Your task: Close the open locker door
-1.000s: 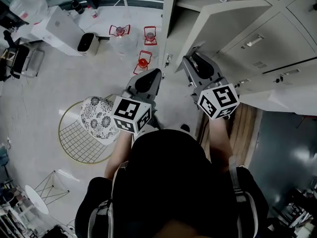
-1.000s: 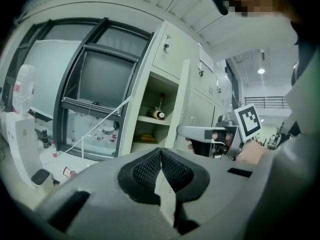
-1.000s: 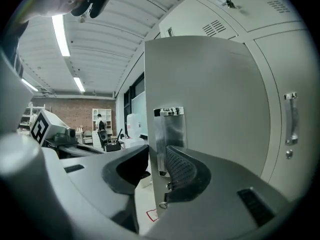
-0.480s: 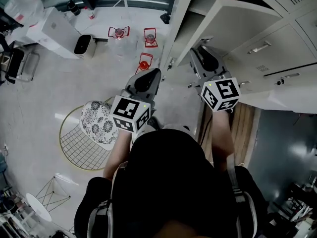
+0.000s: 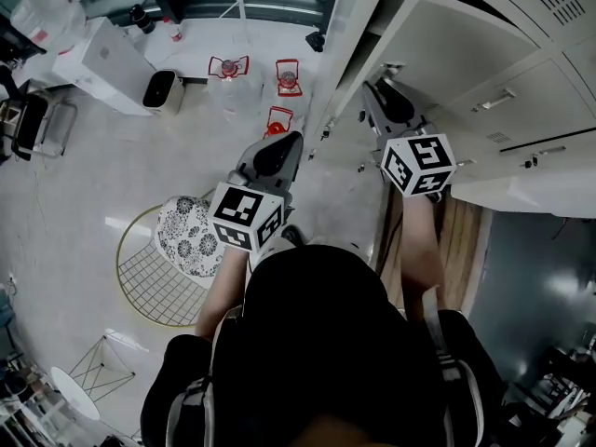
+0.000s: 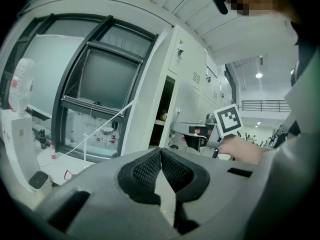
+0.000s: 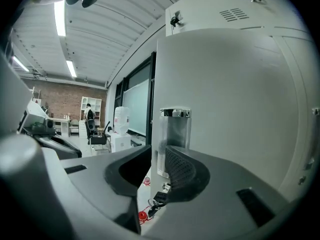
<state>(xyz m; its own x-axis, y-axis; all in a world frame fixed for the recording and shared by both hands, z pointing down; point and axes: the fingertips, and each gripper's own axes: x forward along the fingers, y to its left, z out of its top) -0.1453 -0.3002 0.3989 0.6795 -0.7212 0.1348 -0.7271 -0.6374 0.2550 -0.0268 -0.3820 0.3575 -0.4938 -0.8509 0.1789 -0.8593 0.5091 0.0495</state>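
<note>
The grey locker door [image 5: 452, 40] stands swung out from the bank of lockers [image 5: 545, 82]. My right gripper [image 5: 384, 101] is at the door's free edge. In the right gripper view the door [image 7: 235, 99] fills the right half, with its metal handle plate [image 7: 174, 134] just above the jaws. The right gripper [image 7: 156, 176] has the door's edge between its jaws, which are closing. My left gripper [image 5: 275, 152] hangs over the floor, left of the lockers. In the left gripper view, the left gripper [image 6: 160, 156] is shut on nothing.
A wire chair [image 5: 154, 282] with a flowered cushion [image 5: 191, 236] stands at my left. Red lanterns [image 5: 287, 74] and a white appliance [image 5: 163, 89] sit on the floor ahead. A wooden strip [image 5: 463, 240] runs along the lockers' foot. The open compartment [image 6: 162, 114] shows in the left gripper view.
My right gripper has moved away from me, up along the door's edge. The left gripper has hardly shifted.
</note>
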